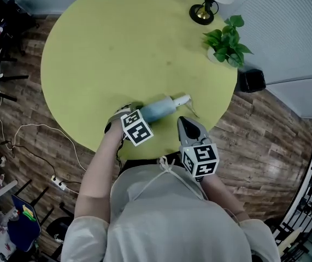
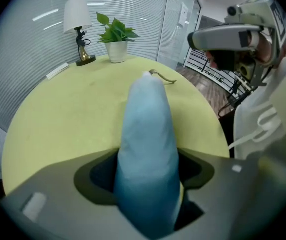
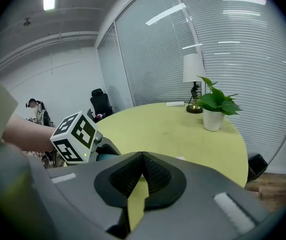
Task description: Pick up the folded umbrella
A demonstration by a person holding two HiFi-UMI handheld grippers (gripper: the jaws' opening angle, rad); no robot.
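Pale clothing [image 1: 161, 222] filled the head view's bottom edge, with both tools just beyond it at the near rim of the tabletop [image 1: 117, 42]. Only the left gripper view showed the left tool [image 1: 124, 112] released, its jaws straddling the blue umbrella [image 2: 148, 134], which lay flat with a sliver of tabletop showing beside it. Only the right gripper view showed the right tool [image 3: 141, 156] clenched on nothing, near the left one's cube [image 3: 75, 136] of black square markers. Far across stood a lamp [image 1: 202, 10] and a plant [image 1: 227, 42].
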